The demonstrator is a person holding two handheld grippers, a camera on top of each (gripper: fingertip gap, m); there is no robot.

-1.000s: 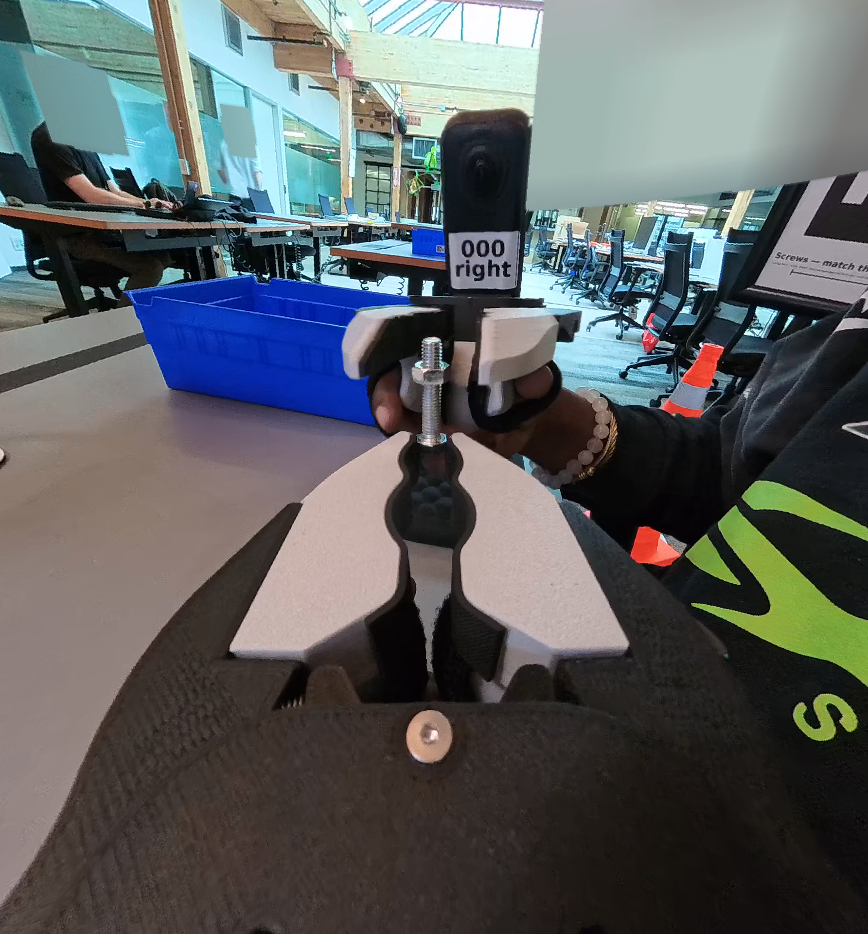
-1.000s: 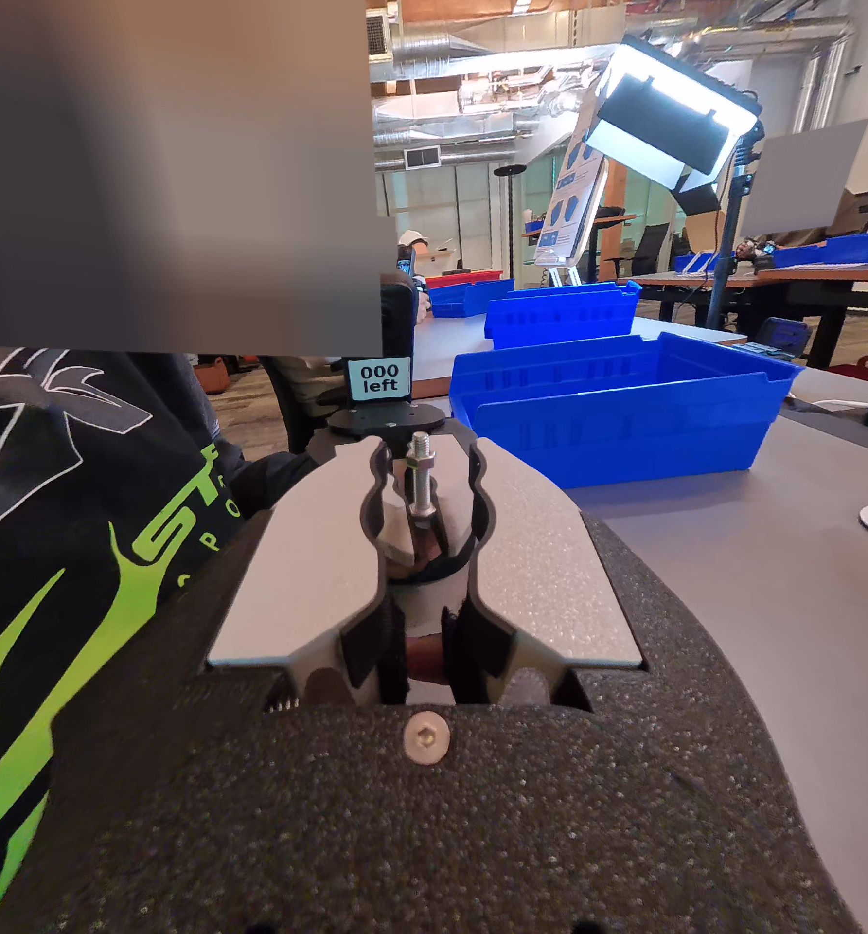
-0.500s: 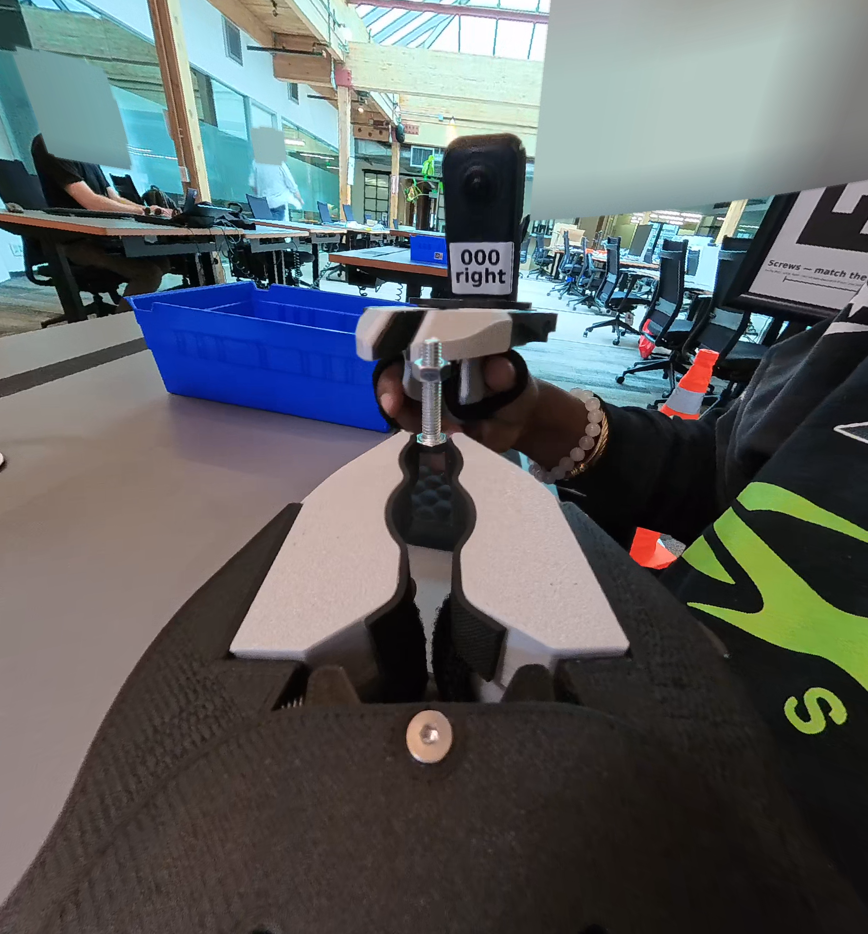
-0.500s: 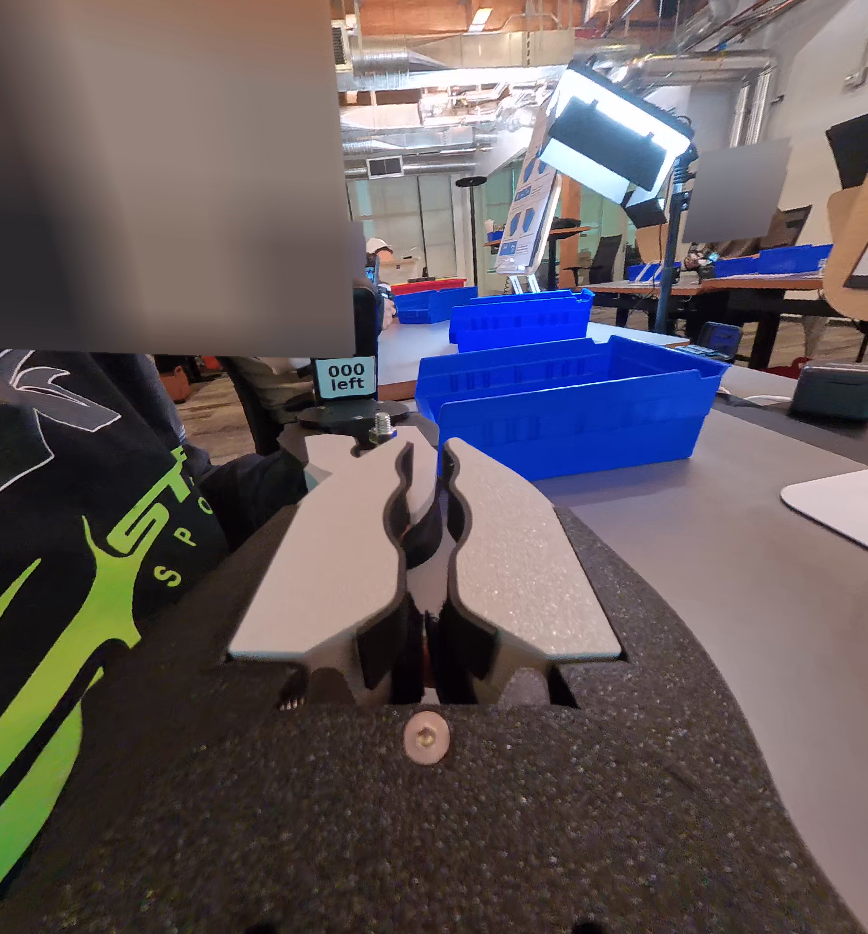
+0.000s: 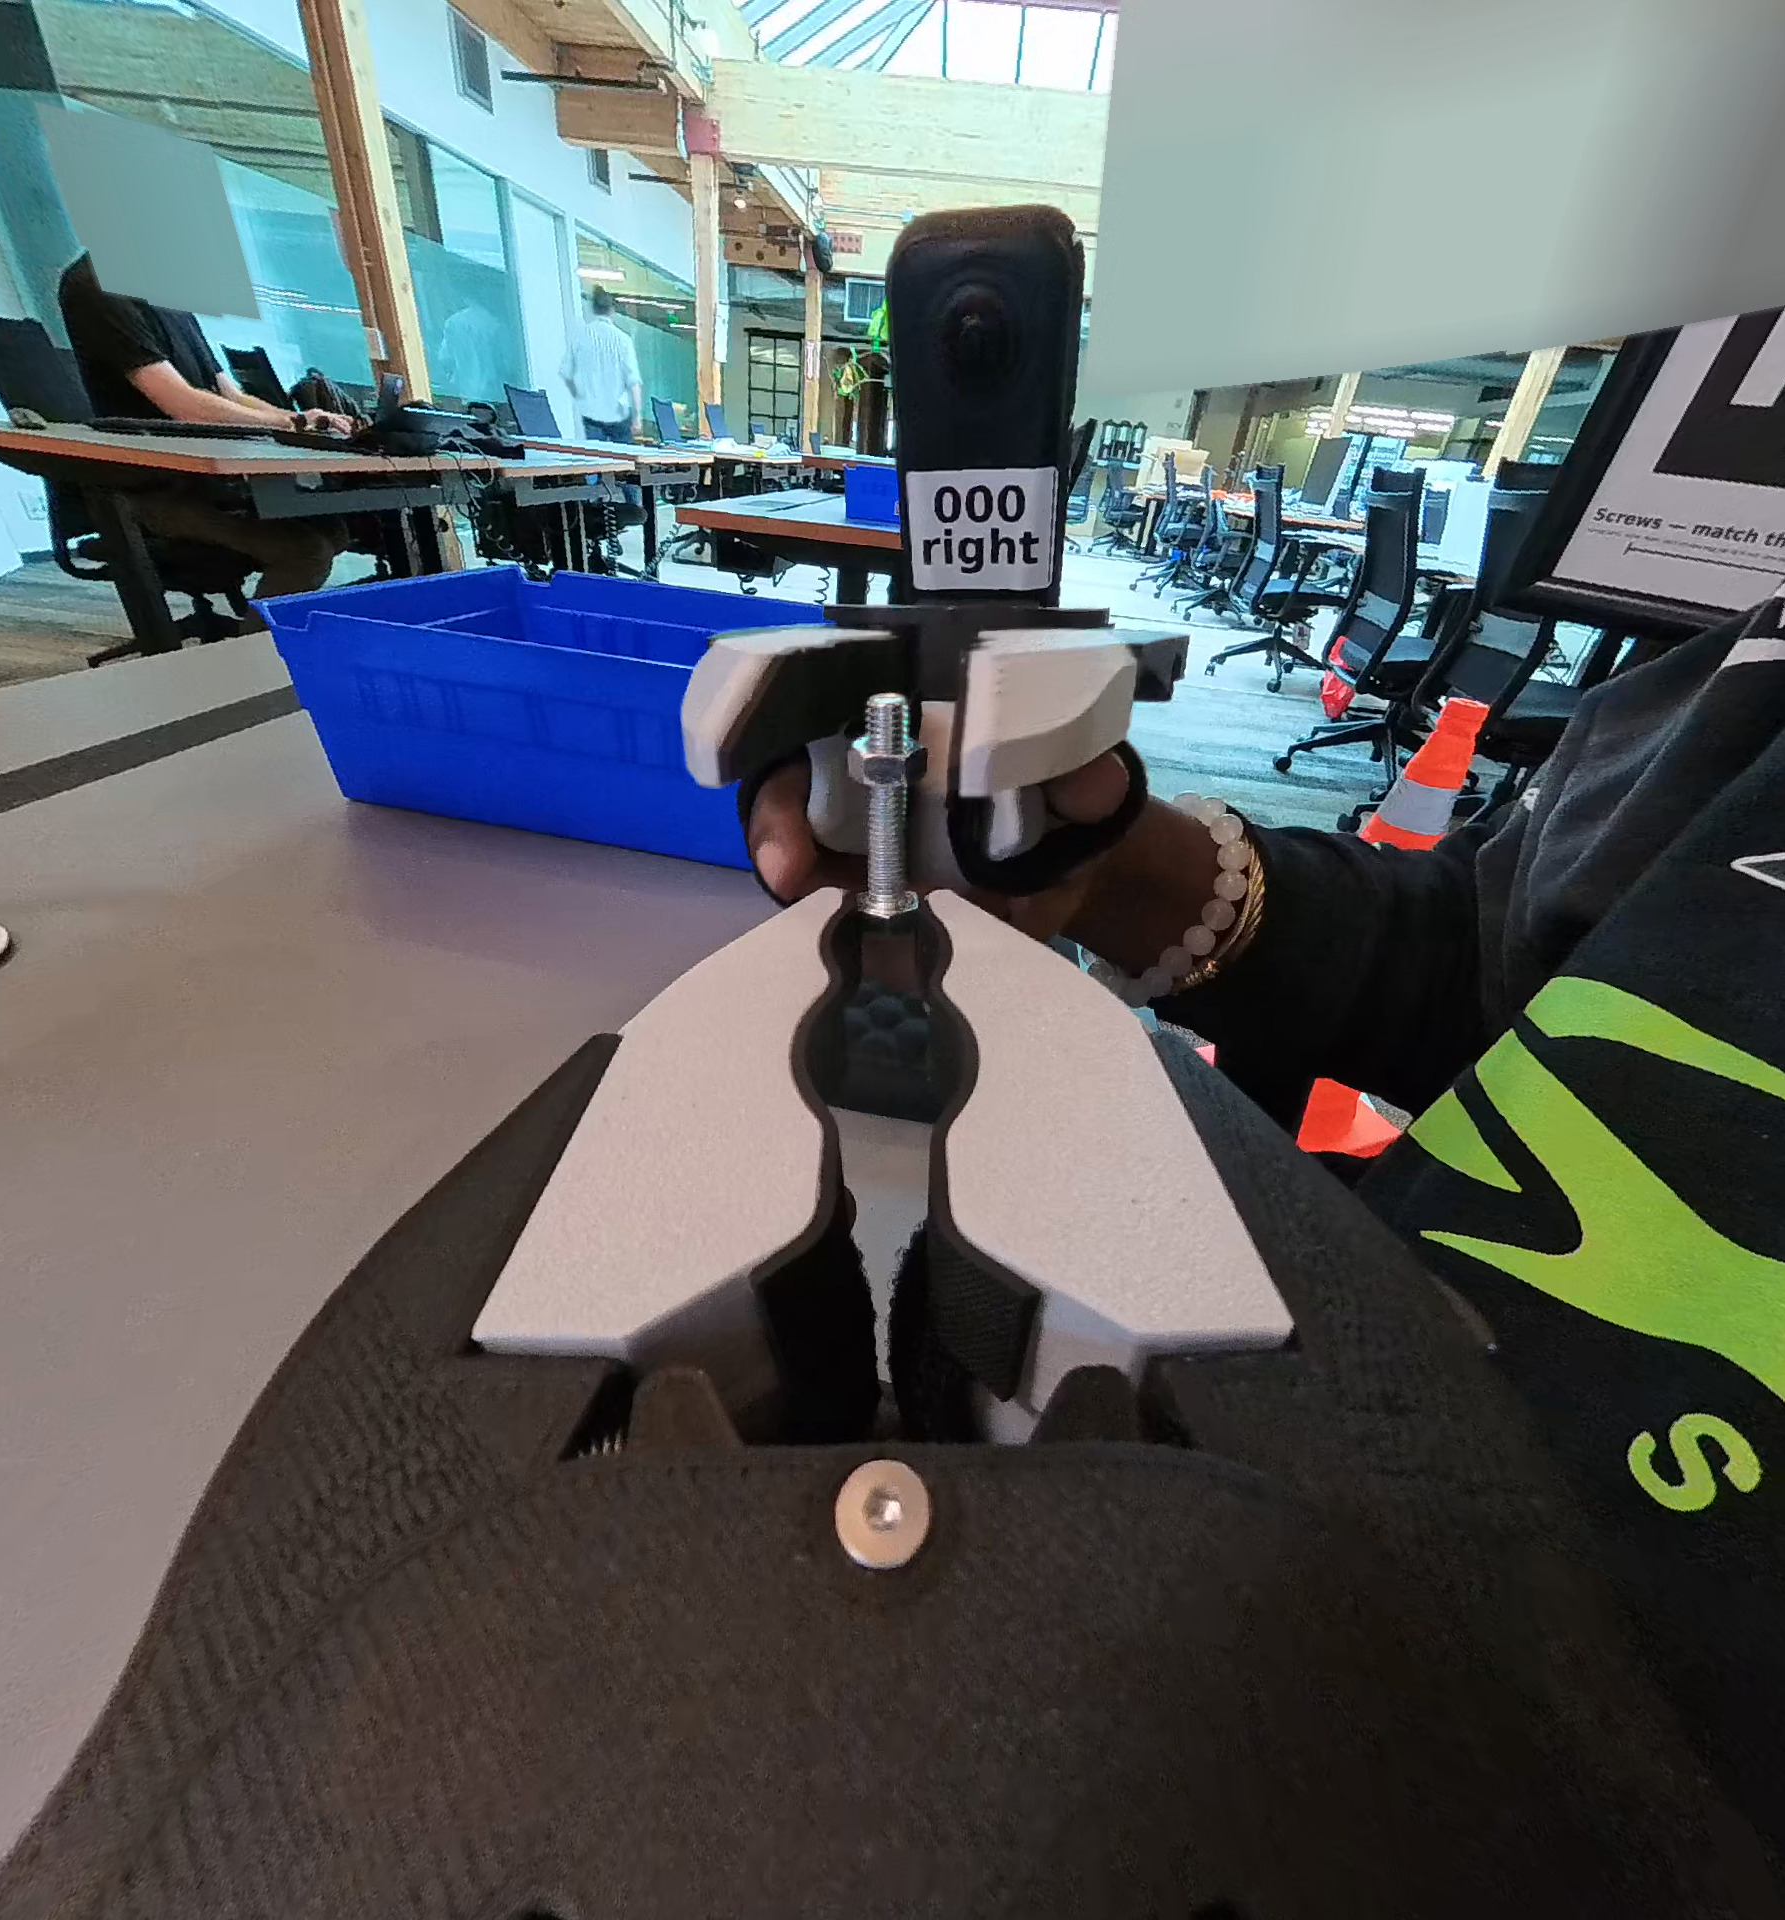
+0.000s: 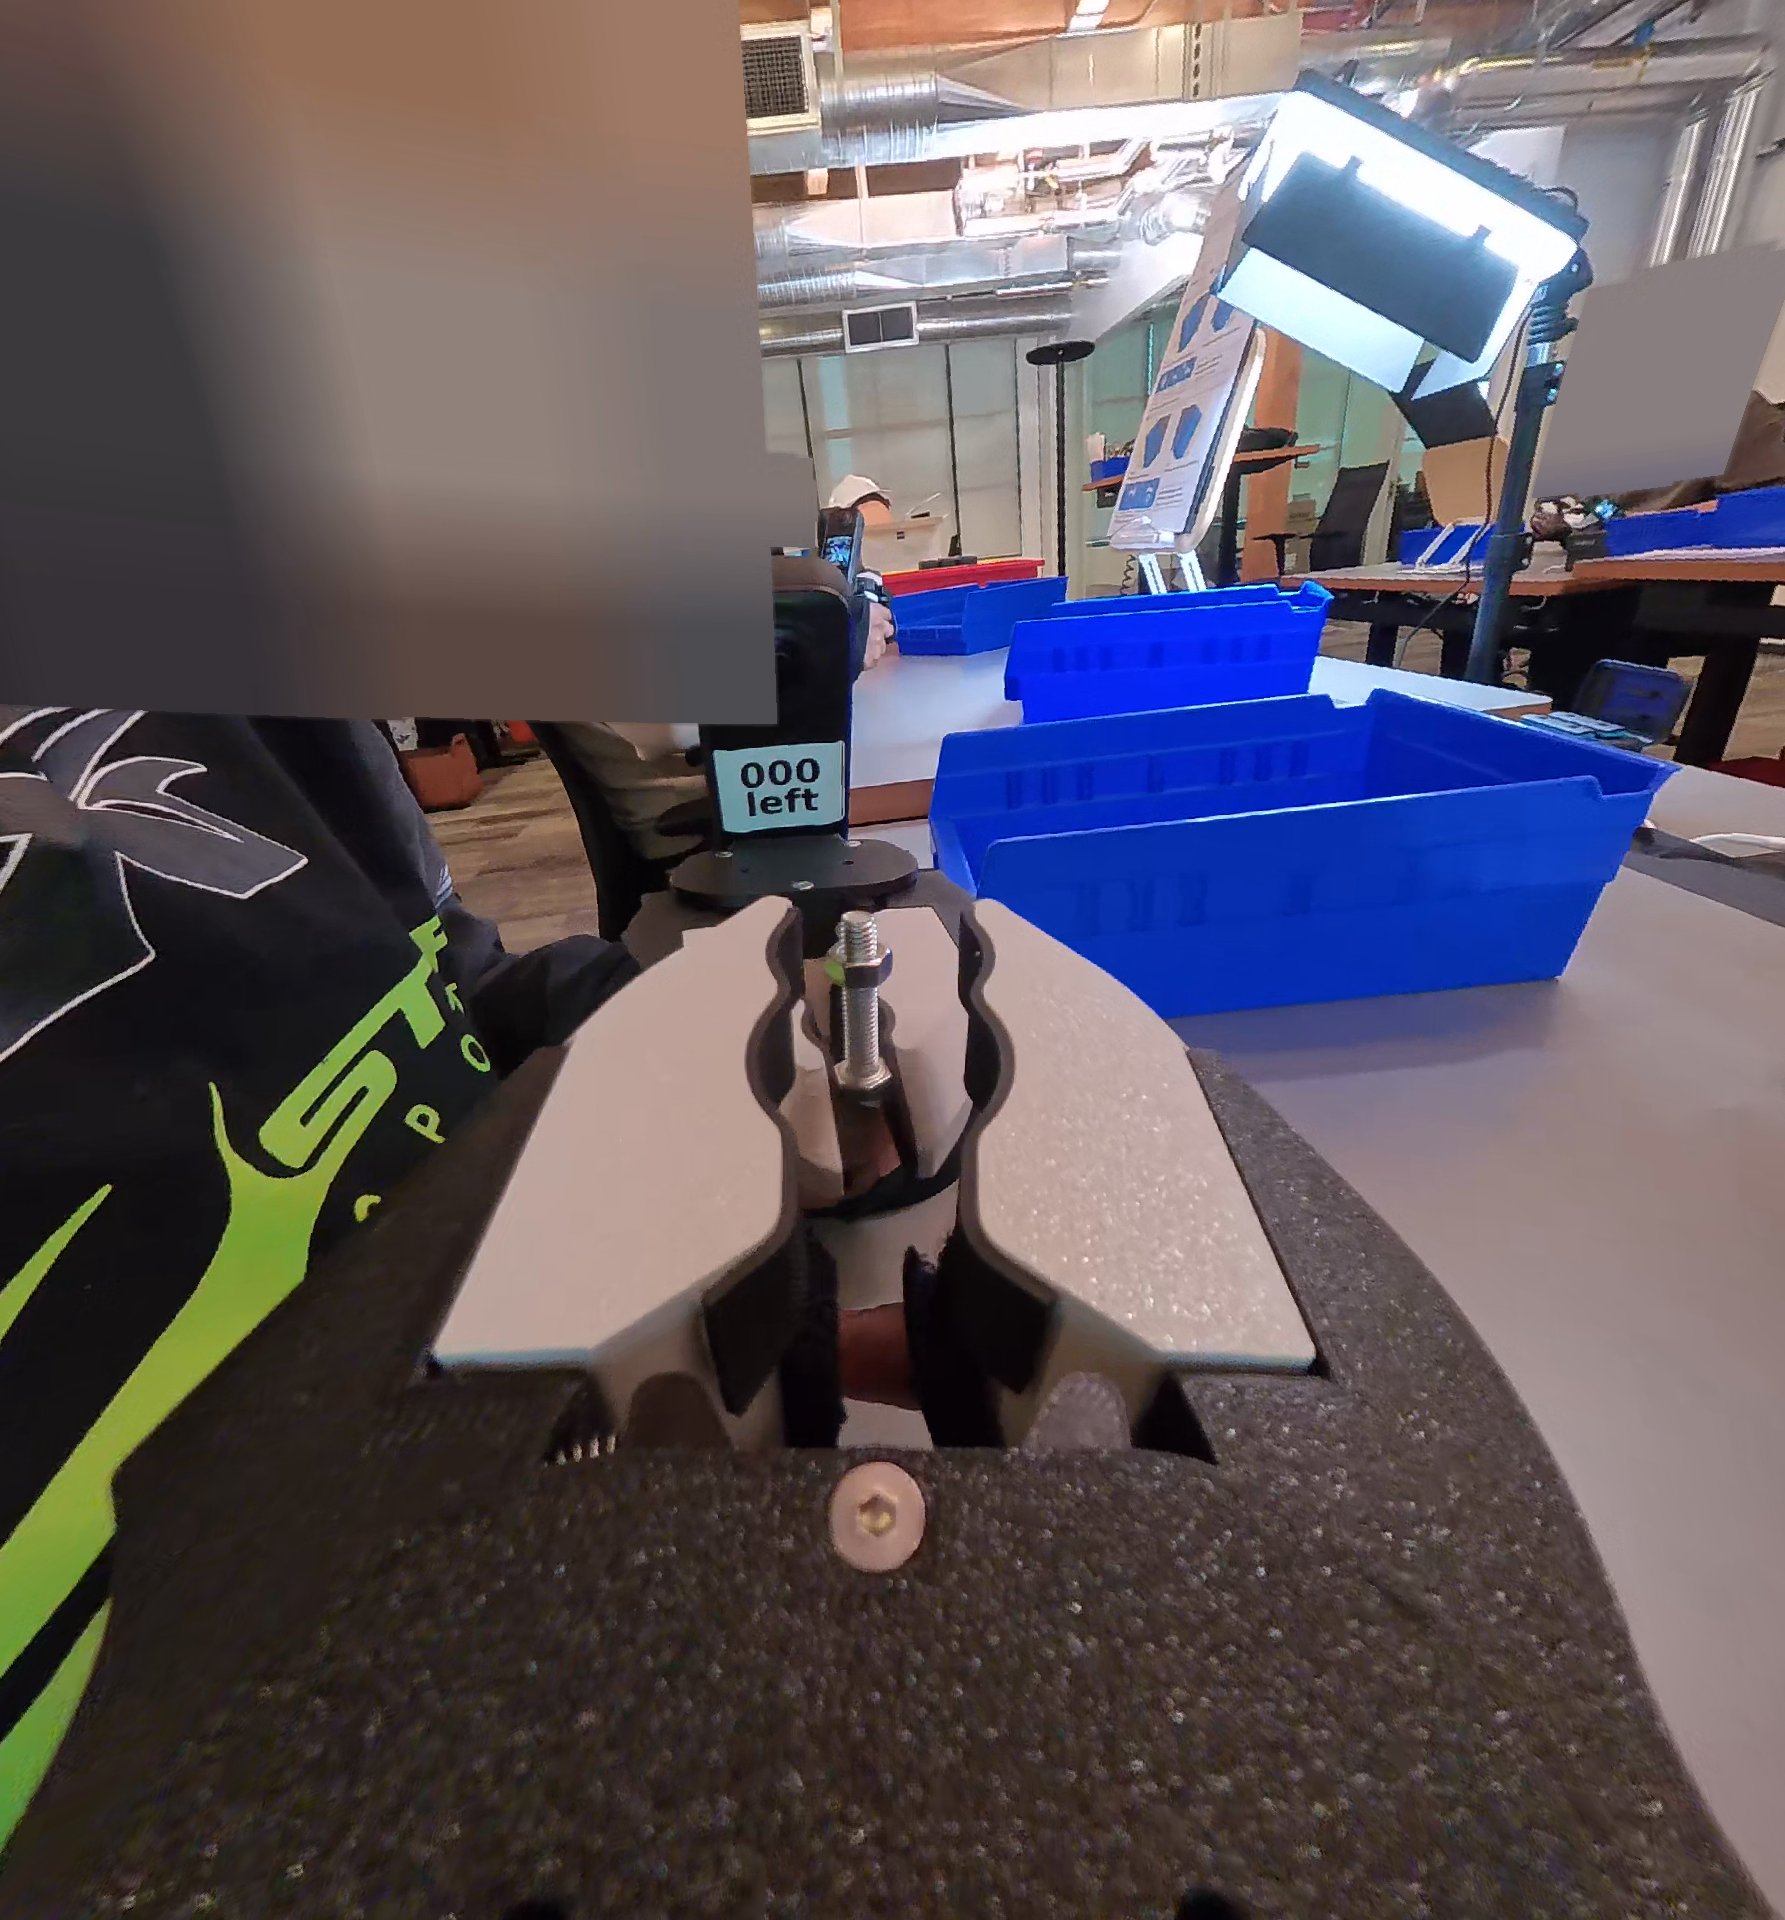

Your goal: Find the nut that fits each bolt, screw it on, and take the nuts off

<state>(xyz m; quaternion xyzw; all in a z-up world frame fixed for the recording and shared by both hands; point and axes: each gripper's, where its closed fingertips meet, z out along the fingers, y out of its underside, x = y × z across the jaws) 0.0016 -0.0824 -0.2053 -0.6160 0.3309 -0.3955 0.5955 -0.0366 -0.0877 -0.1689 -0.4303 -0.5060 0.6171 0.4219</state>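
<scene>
The left gripper [image 5: 886, 914] is clamped on the head end of one upright bolt [image 5: 886, 800], held above the grey table [image 5: 244, 1039]. One nut [image 5: 886, 767] sits near the bolt's top. The right gripper [image 6: 872, 935] is spread wide around the nut, seemingly not touching. Each gripper's camera carries a white label. Two blue bins [image 6: 1283, 883] stand nearby.

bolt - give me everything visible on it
The bolt is silvery threaded metal, standing upright in the air over the grey table. The left gripper is shut on its lower end. A hex nut sits on the thread near the top, a few turns showing above. The open right gripper flanks the nut without clamping.
</scene>
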